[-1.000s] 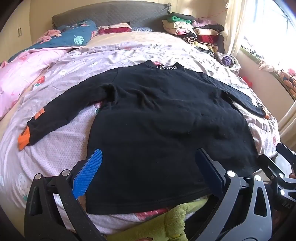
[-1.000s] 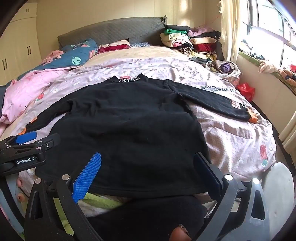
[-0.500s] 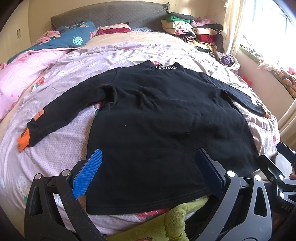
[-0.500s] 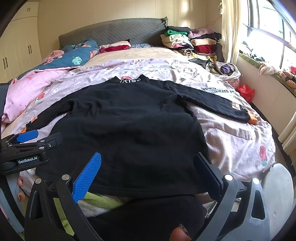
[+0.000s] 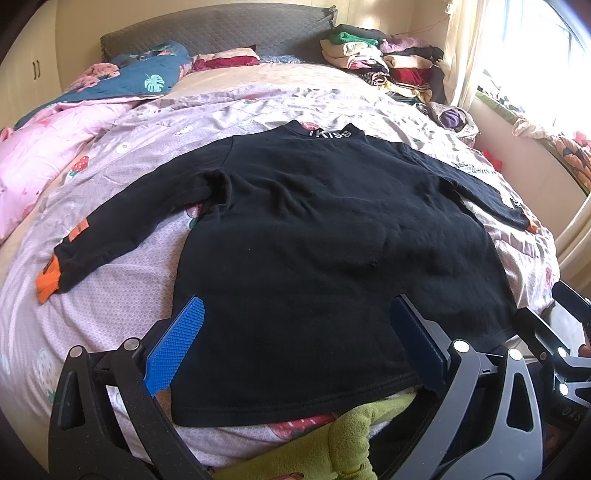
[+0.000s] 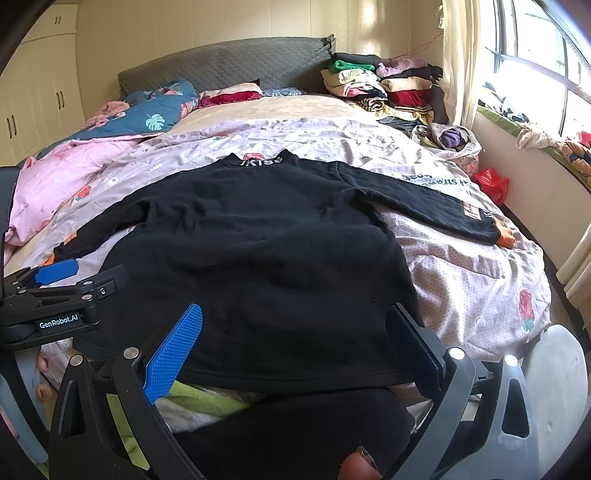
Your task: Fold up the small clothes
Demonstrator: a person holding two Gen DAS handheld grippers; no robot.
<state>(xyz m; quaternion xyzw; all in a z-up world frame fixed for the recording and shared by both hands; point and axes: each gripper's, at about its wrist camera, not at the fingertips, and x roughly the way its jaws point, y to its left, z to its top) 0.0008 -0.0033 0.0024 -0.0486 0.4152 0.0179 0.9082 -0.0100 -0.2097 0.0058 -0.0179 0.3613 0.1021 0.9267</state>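
Your left gripper [image 5: 295,345] and right gripper [image 6: 291,341] both hover with jaws spread wide and empty over the near edge of the bed [image 5: 110,288], just above the hem of the black long-sleeved top [image 5: 325,236]. The top lies flat, back up, hem toward you, collar lettering toward the headboard [image 5: 221,29], sleeves spread to either side with orange cuffs [image 5: 47,284] near the bed's side edges. To start well, I'd take one sleeve at the cuff and carry it across the body, keeping the hem square. Beyond, at the far right corner, sits a stack of folded clothes [image 5: 376,55]. Compared with a second ago, almost nothing differs: both grippers stay wide and the top has not shifted.
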